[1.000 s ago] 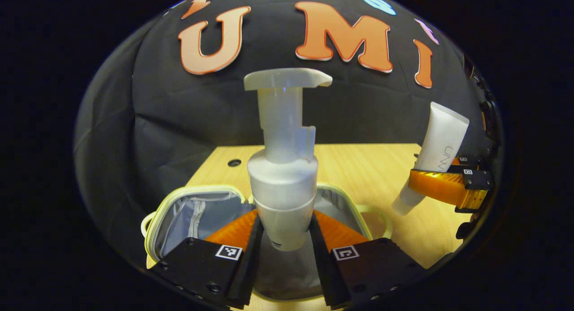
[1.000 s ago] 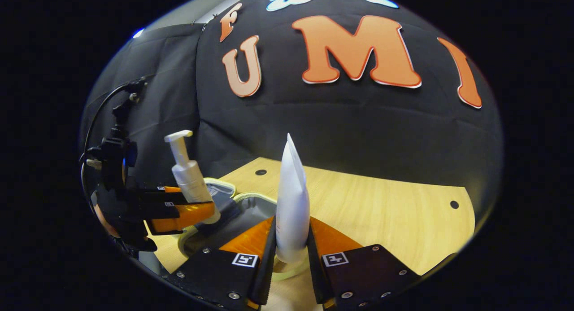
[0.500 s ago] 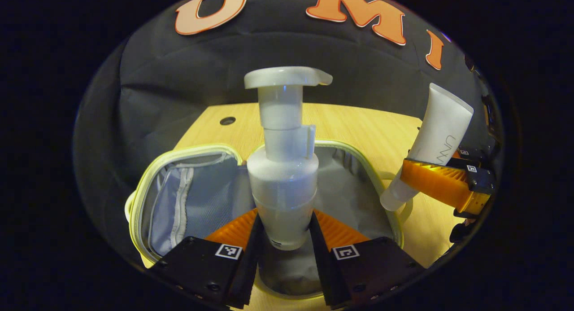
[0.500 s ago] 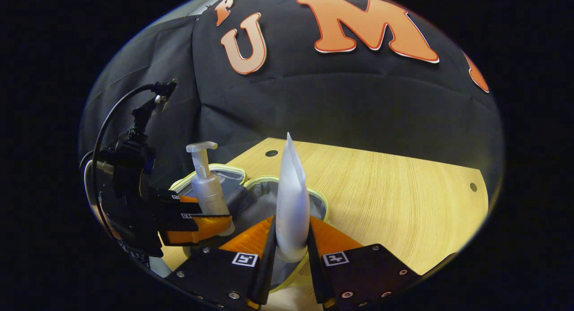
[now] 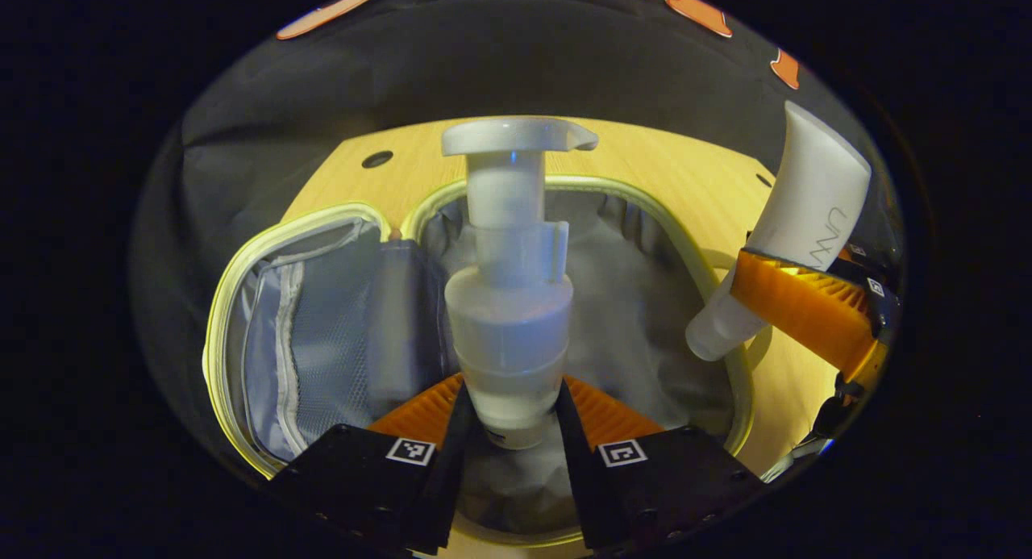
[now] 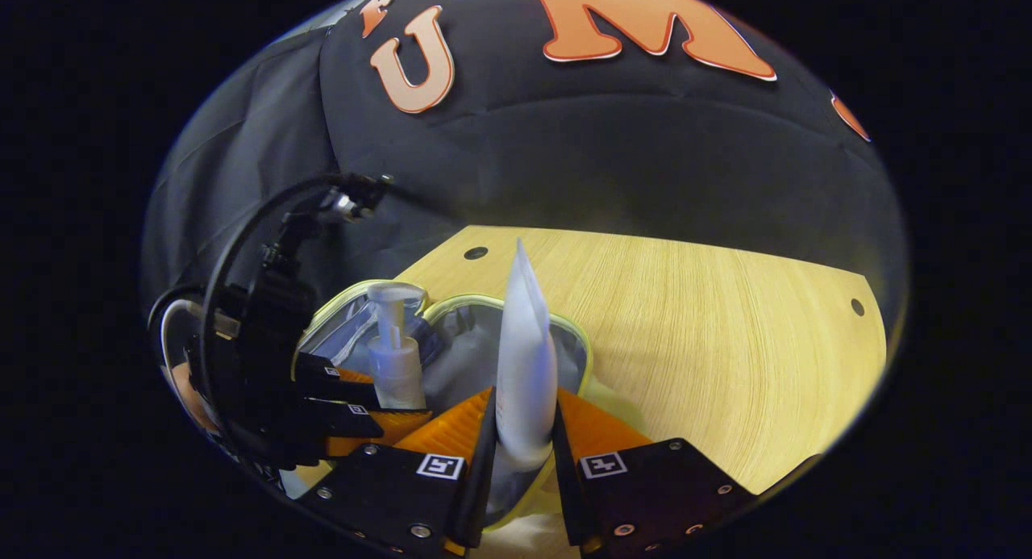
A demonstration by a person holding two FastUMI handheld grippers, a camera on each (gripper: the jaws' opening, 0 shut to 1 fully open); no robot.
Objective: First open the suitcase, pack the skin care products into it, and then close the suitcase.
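A small suitcase (image 5: 709, 277) with a pale yellow rim lies open on the wooden table (image 5: 645, 160), its grey lining showing in both halves. My left gripper (image 5: 508, 430) is shut on a white pump bottle (image 5: 508, 301), held upright over the open case. In the left gripper view my right gripper (image 5: 794, 309) is at the right, shut on a white tube (image 5: 798, 220) over the case's right rim. In the right gripper view my right gripper (image 6: 522, 470) clamps the tube (image 6: 524, 365) above the suitcase (image 6: 576, 345), with the pump bottle (image 6: 393, 357) and my left gripper (image 6: 355, 418) to its left.
The left half of the case has a mesh pocket (image 5: 322, 317) with a zipper. The table (image 6: 709, 341) stretches bare to the right, with small round holes (image 6: 476, 253) near its far edge. The black cloth wall stands close behind.
Both grippers have tipped down and come closer over the open suitcase, each still holding its product. The pump bottle and the tube now hang over the case's lining.
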